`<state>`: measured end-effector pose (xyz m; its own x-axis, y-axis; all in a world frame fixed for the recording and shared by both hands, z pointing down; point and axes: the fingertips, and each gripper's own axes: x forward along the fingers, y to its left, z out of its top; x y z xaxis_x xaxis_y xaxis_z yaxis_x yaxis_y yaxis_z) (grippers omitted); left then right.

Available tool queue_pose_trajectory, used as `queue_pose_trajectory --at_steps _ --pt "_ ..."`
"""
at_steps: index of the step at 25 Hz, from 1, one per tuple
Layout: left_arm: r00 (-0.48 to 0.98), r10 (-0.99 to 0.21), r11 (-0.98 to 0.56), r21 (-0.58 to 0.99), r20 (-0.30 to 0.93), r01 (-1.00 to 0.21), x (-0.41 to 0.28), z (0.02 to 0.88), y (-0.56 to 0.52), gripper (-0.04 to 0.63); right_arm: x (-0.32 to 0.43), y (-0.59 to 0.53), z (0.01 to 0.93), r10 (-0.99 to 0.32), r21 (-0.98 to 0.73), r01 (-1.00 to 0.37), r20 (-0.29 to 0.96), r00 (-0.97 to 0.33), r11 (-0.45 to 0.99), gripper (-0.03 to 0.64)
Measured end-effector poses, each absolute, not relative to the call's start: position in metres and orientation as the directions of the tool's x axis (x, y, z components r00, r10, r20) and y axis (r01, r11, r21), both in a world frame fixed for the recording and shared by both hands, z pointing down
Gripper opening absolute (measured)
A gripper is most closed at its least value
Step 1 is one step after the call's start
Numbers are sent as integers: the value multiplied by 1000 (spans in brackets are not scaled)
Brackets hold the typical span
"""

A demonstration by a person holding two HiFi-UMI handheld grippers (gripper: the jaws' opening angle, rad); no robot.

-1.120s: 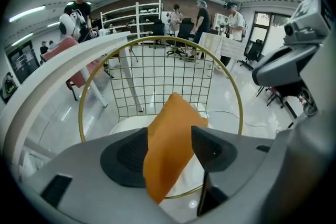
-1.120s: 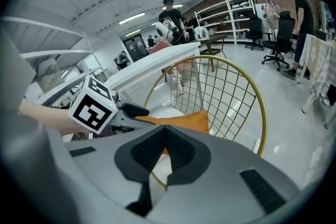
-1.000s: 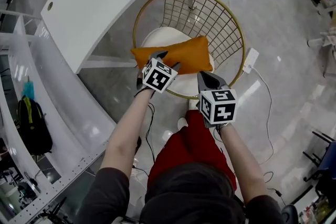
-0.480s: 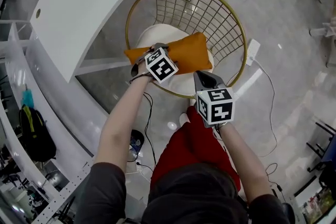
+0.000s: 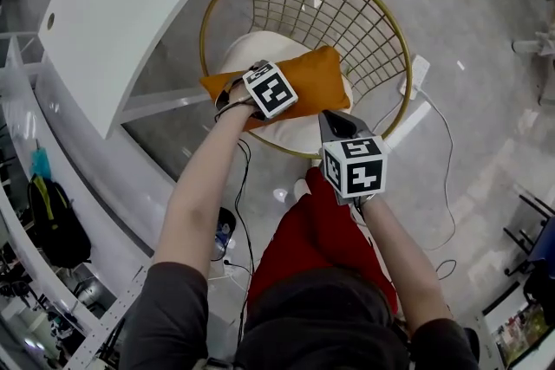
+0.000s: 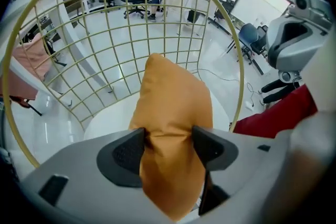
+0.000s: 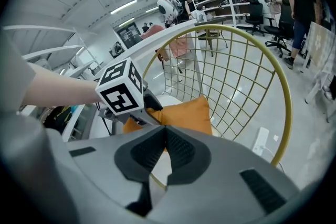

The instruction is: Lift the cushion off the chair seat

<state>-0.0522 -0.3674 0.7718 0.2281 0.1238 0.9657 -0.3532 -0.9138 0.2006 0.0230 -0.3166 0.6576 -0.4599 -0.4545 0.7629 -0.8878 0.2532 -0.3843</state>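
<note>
Chair: a gold wire tub chair [image 5: 338, 13] with a round white seat [image 5: 243, 56]; I place everything else by it.
Cushion: orange cushion [image 5: 308, 82], lying across the chair's seat inside the wire rim.
Left gripper [image 6: 168, 141]: down over the chair seat at the cushion's left end. My fingers have just been opening and stand spread wide, with that end between them and the fabric touching both pads.
Right gripper [image 7: 164, 136]: just outside the chair's front rim, clear of the cushion. Fingers together, nothing between them.
</note>
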Motion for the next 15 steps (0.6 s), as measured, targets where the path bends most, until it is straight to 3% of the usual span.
queue_pose_trajectory --at_steps 9,15 --pt "182 146 -927 199 972 -319 -50 787 -370 279 18 -332 678 -388 -386 -881 794 -468 274 17" --pt "167 157 -933 201 973 -299 -48 787 -366 213 24 -330 688 -373 -387 -888 808 -456 247 17"
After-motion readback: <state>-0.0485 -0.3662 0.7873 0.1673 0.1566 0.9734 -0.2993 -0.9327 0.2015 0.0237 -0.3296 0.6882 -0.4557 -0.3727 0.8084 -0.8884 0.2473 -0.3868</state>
